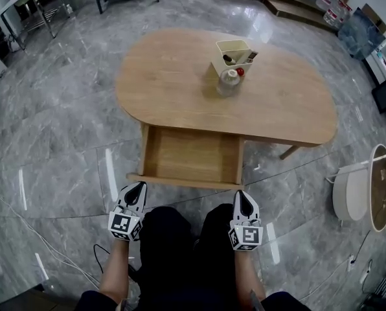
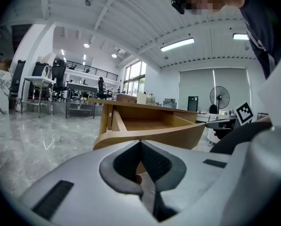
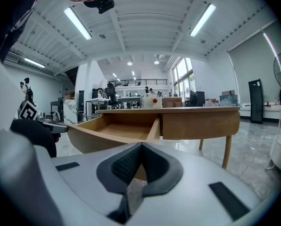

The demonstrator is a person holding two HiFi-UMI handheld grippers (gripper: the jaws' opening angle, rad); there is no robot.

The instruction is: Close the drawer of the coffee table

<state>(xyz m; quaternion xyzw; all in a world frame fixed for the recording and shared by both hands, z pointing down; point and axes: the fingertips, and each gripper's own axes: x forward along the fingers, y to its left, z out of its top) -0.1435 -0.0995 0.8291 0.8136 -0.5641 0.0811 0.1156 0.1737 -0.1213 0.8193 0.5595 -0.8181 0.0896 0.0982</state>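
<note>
While the drawer point(image 1: 190, 155) hung pulled out from under the worktop point(image 1: 160, 83), its front lay just ahead of both tongs. The left tongs point(image 1: 138, 188) were pressed together on nothing, near its left corner. The right tongs point(image 1: 243, 196), likewise closed and empty, sat near its right corner. Well beyond them, a cream box point(image 1: 234, 52) and a glass jar point(image 1: 228, 83) stood on the worktop.
</note>
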